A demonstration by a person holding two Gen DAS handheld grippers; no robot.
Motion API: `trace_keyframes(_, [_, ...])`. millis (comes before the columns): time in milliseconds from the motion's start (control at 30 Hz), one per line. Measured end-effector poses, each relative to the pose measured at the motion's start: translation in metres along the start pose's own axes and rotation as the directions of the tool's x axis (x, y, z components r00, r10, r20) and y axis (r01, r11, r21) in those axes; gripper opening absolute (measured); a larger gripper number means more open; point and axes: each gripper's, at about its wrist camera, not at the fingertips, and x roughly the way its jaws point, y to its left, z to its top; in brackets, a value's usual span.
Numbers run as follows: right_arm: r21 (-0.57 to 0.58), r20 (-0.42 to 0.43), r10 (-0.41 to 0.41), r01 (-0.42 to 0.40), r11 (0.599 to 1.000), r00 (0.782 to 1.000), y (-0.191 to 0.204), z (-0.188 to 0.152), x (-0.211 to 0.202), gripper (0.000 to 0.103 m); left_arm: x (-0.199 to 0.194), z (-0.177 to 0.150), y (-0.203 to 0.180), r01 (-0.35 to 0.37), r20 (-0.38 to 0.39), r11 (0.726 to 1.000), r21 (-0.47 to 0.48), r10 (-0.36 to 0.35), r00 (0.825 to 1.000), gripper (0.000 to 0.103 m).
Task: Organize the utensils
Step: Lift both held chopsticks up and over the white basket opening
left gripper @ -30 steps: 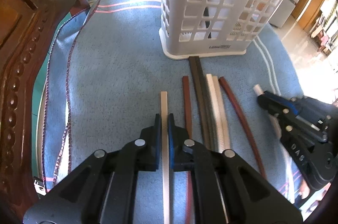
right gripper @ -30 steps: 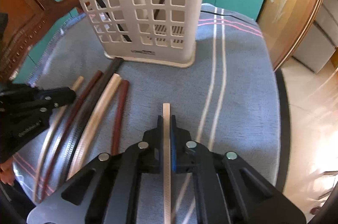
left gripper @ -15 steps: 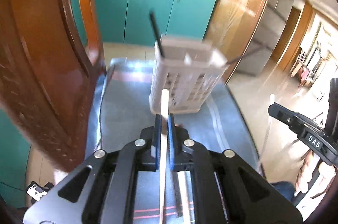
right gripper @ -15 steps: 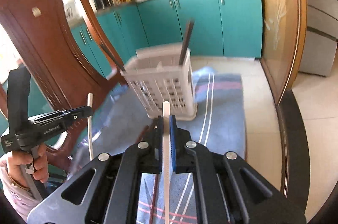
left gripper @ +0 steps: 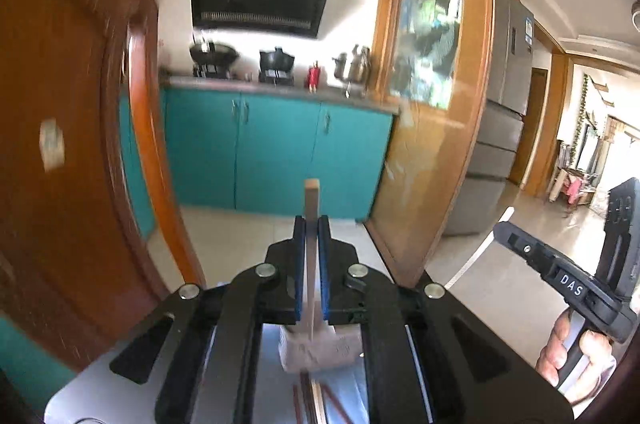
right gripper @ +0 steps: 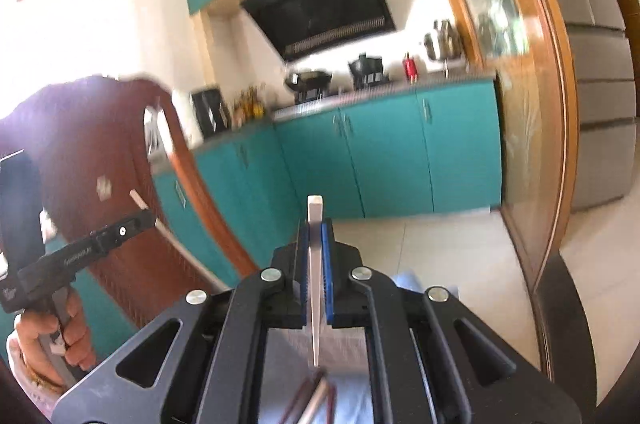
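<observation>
holding a pale chopstick [left gripper: 311, 208] upright, left gripper [left gripper: 311, 224] pinched tight on its shaft, white utensil basket [left gripper: 316, 348] sitting below on the table. further right, right gripper [right gripper: 316, 224] pinching a white chopstick [right gripper: 315, 220] the same way, loose chopsticks [right gripper: 312, 400] lying beneath. probably handling light, stiff and slick; gripping mid-shaft, guarding against pivoting.

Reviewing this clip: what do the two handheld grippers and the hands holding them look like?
Both are matte black linkage frames with silver pivot bolts and blue ribbed pads: left gripper, right gripper. The right gripper's side carries white "DAS" lettering. Bare hands grip the handles; no cables visible.
</observation>
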Motion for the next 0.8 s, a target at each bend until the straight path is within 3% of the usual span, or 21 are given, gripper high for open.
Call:
trace_keyframes(100, [0.012, 0.063, -0.022, 0.022, 1.000, 0.998, 0.000, 0.013, 0.011, 0.007, 0.015, 0.013, -0.005, -0.036, 0.024, 0.999, 0.019, 0.036, 0.999, 0.007])
trace_keyframes(200, [-0.008, 0.062, -0.046, 0.046, 0.999, 0.997, -0.001, 0.012, 0.024, 0.007, 0.032, 0.012, -0.004, -0.058, 0.027, 0.998, 0.014, 0.058, 0.998, 0.007])
trace_keyframes(467, [-0.082, -0.052, -0.111, 0.106, 0.991, 0.993, -0.011, -0.044, 0.072, 0.007, 0.058, 0.001, -0.007, -0.081, 0.013, 0.997, -0.004, 0.081, 0.997, 0.007])
trace_keyframes(600, [-0.068, -0.085, -0.103, 0.098, 0.993, 0.991, -0.021, -0.064, 0.077, 0.007, 0.071, -0.009, -0.006, -0.099, 0.013, 0.995, -0.022, 0.099, 0.995, 0.007])
trace_keyframes(800, [-0.025, -0.092, -0.106, 0.105, 0.994, 0.990, -0.036, -0.080, 0.059, 0.008, 0.088, -0.038, 0.007, -0.100, -0.053, 0.991, -0.083, 0.096, 0.994, 0.007])
